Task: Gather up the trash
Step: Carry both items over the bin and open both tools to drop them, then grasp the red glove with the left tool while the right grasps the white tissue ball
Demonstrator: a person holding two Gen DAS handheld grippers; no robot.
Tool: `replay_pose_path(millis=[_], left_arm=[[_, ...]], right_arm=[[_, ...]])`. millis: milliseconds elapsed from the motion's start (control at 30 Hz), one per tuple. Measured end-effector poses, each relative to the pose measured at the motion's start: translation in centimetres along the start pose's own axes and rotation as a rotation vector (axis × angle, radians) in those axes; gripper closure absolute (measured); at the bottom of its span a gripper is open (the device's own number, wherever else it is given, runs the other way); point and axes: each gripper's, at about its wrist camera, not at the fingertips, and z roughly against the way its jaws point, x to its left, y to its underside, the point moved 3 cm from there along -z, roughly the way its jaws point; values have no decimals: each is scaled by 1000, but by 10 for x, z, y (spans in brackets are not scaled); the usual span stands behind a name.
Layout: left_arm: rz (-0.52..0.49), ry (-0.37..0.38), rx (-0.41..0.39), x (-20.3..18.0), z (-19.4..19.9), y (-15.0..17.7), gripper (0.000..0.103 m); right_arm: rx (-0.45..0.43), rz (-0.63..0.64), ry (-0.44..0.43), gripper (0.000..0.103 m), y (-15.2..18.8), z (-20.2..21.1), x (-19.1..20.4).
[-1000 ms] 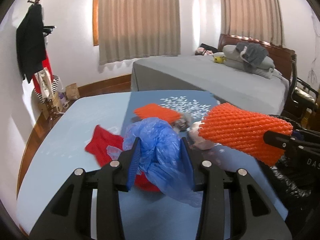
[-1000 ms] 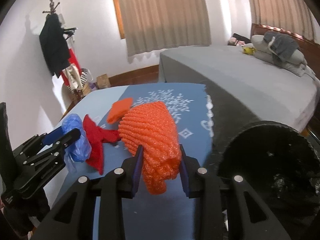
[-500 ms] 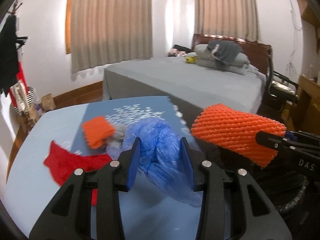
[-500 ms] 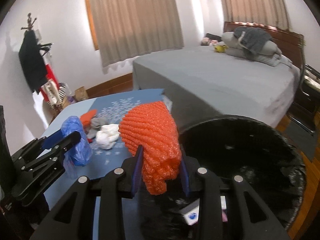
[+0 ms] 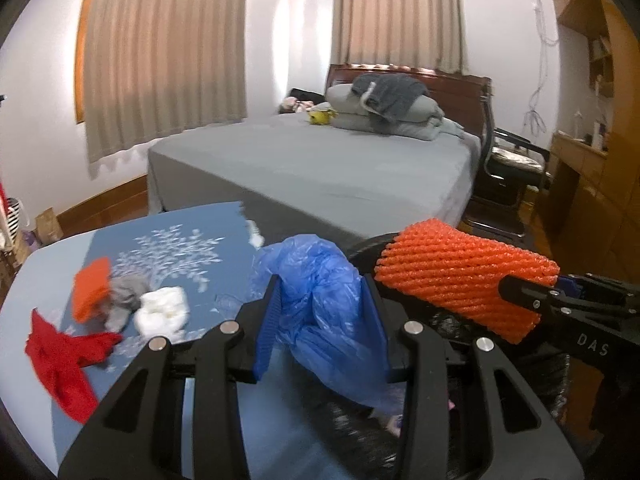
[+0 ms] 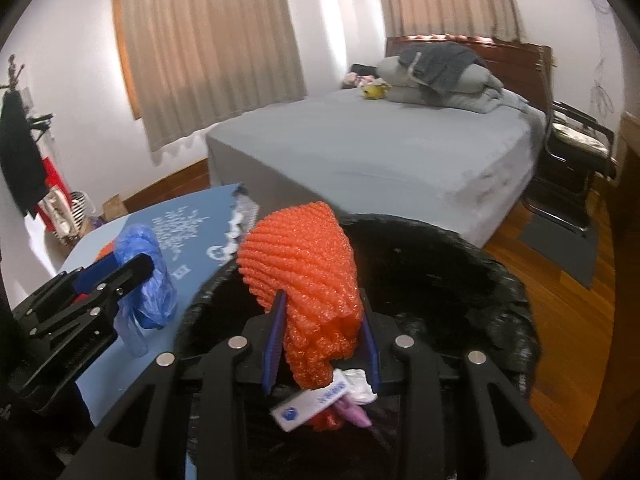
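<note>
Hanging in the right hand-held gripper (image 6: pixel 320 344), orange foam net (image 6: pixel 304 264) over bin (image 6: pixel 460 272)

Right gripper (image 6: pixel 320 344) clamping orange foam net (image 6: pixel 304 264), above black-lined bin (image 6: pixel 460 280)

Bin (image 6: pixel 500 280) contents partly hidden, blurred

We see dim, warm light glowing through the far curtains (image 5: pixel 160 60); near objects blur, and the edges bend darkly.
</note>
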Motion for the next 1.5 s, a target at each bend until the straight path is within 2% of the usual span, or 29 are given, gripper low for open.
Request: replay_pose_path(millis=[167,233,400,467,533,567,633,767,867,1033,1233,1500], left_arm=[[-27,47,10,-26,-15,-3,65],[-34,65,16,-35,-21,-3,65],[-42,116,34,-51,-34,0,49],[-40,120,41,-53,-38,2,46],[-37,116,37,-51,-37,2,41],[-37,112,35,-50,-37,3,40],[-35,93,33,-44,-36,4,39],[-13,56,32,-27,-32,2,36],[-2,13,29,-13,-28,1,27],[10,-59,15,15,-14,1,24],[34,-148,8,57,4,7,21],[83,-266,15,116,27,20,21]], right_arm=[[2,-26,41,69,1,3,-25],[3,-32,60,65,2,4,-35],[5,-50,102,59,4,7,-54],[6,-56,115,53,5,8,-61],[5,-59,123,43,5,7,-64],[4,-60,126,42,5,7,-65],[4,-64,128,33,5,6,-66],[1,-64,128,29,4,5,-63],[-5,-60,128,20,5,6,-61],[-16,-38,123,9,3,6,-46],[-9,-18,74,6,3,-2,-14],[-8,54,-26,6,-4,-23,53]])
